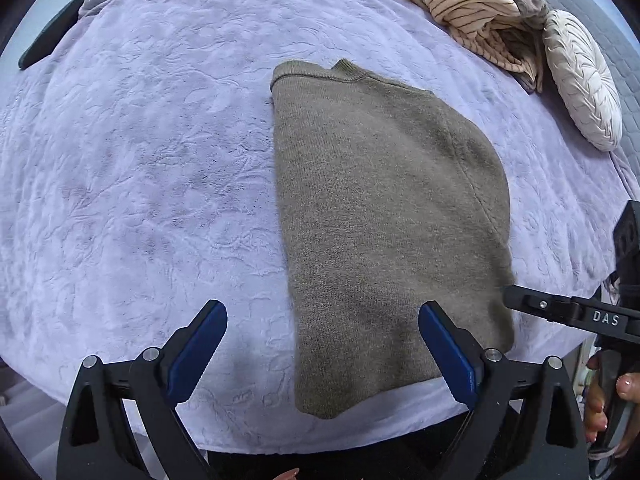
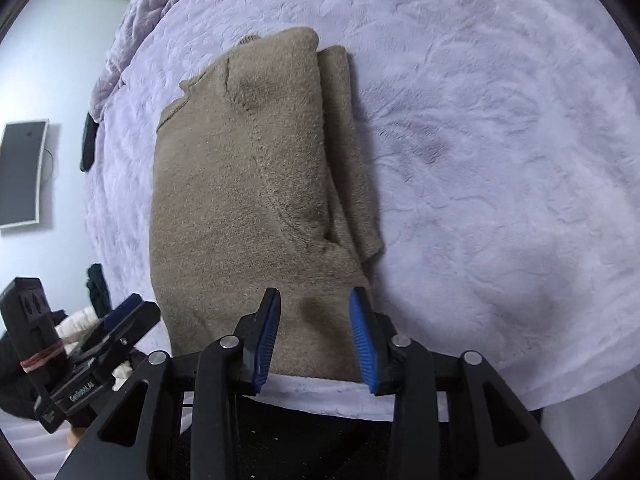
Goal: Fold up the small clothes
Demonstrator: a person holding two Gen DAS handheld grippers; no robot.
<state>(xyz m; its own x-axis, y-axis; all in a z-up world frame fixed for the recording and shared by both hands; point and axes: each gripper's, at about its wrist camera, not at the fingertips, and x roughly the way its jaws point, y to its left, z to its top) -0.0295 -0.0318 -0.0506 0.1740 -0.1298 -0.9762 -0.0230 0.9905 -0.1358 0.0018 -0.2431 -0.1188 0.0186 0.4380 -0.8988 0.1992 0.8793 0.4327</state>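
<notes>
An olive-brown knit sweater (image 1: 384, 208) lies folded lengthwise on the lilac bedspread (image 1: 140, 168), collar at the far end, hem at the near edge. My left gripper (image 1: 322, 344) is open wide and empty, hovering over the sweater's near left corner. In the right wrist view the sweater (image 2: 248, 184) shows a sleeve folded along its right side. My right gripper (image 2: 314, 336) is open and empty, just above the sweater's near hem. The right gripper also shows in the left wrist view (image 1: 560, 312), at the sweater's right edge.
A striped beige garment pile (image 1: 472, 4) and a round cream pillow (image 1: 580, 80) lie at the far right of the bed. A dark flat object (image 1: 48, 32) lies at the far left edge. A wall monitor (image 2: 22, 172) hangs left of the bed.
</notes>
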